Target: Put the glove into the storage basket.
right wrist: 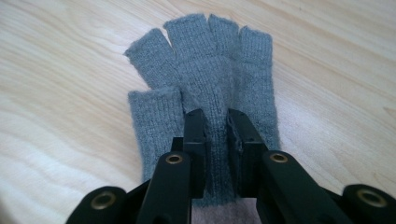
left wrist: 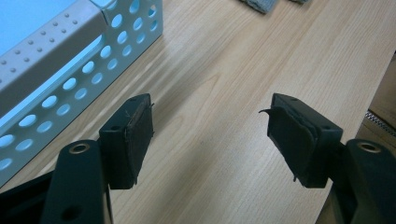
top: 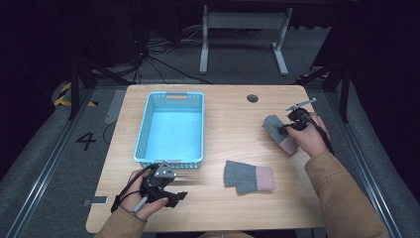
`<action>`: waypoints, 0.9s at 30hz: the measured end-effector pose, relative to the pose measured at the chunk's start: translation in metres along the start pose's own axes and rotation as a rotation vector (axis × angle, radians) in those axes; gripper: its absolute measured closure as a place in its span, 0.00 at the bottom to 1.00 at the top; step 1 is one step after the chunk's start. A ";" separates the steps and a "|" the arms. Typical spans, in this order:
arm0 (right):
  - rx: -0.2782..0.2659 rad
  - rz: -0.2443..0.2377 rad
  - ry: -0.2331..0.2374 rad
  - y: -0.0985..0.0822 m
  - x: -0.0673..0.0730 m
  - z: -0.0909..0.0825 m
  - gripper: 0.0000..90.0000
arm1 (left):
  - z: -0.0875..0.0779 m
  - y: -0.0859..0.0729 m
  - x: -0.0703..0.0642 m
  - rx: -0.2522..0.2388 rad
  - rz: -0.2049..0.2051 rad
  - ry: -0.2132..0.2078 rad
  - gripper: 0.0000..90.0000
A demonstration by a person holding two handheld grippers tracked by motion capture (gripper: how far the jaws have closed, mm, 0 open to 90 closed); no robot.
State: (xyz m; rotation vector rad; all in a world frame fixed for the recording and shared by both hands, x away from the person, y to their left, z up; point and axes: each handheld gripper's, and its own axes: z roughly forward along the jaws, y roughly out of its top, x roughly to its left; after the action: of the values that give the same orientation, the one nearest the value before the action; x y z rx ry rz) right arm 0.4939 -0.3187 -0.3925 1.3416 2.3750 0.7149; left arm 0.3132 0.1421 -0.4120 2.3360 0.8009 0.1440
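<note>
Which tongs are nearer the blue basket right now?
Left. The left tongs sit open just off the blue basket at its near edge. The right tongs are across the table, pinching a grey glove.

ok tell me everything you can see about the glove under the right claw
The glove is a grey knitted fingerless one with a pale pink cuff, four short open finger stubs and a separate thumb stub. It looks soft and woolly. It lies flat on the wooden table, near the right edge, fingers pointing away from the person's hand. The right claw presses down on its palm area, jaws nearly closed with a fold of knit pinched between them. It is not yet lifted.
</note>
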 end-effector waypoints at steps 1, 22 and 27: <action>-0.007 -0.009 0.005 0.000 0.002 -0.004 0.88 | 0.000 0.000 0.000 0.000 0.001 0.000 0.36; -0.061 -0.231 0.114 -0.004 0.058 -0.056 0.87 | 0.001 0.001 -0.001 0.004 0.005 -0.004 0.36; -0.067 -0.290 0.157 -0.006 0.077 -0.061 0.87 | 0.002 0.001 -0.002 0.002 0.006 -0.004 0.36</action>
State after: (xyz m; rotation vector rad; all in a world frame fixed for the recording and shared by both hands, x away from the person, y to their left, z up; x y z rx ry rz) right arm 0.4204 -0.2711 -0.3481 0.9168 2.5693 0.8293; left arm 0.3128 0.1399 -0.4125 2.3401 0.7926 0.1410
